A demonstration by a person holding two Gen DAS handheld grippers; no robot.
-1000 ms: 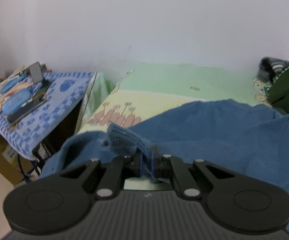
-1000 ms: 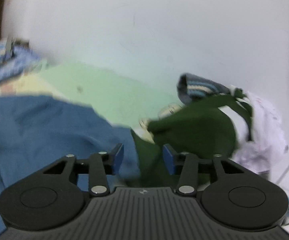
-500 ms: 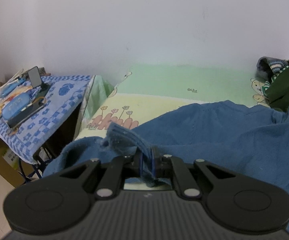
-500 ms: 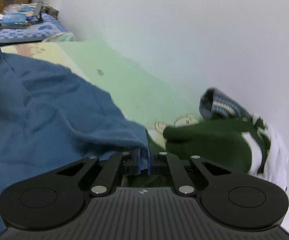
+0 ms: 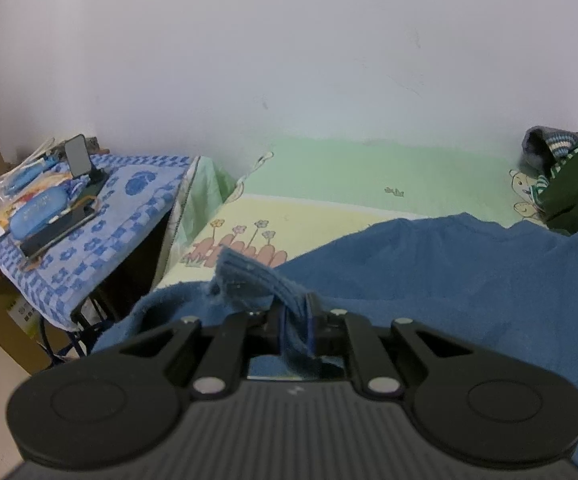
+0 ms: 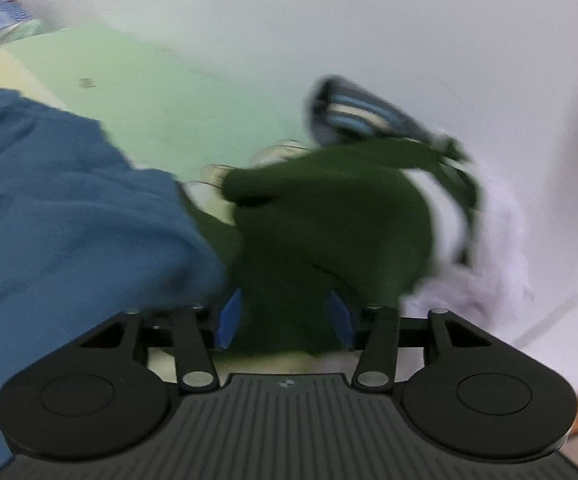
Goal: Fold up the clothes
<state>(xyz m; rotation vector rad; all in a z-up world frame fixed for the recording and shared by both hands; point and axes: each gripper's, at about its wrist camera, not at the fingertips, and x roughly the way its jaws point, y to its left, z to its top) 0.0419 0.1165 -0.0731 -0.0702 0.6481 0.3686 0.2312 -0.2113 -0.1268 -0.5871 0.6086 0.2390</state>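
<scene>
Firmly in left gripper (image 5: 295,320): blue garment (image 5: 449,276)

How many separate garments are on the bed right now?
4 visible: blue garment in left gripper; green garment ahead of right gripper; striped one behind; white one beside. More may be buried.

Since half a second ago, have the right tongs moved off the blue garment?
Yes. The right tongs have just opened, releasing the blue garment, and now sit rightward before the dark green garment.
</scene>
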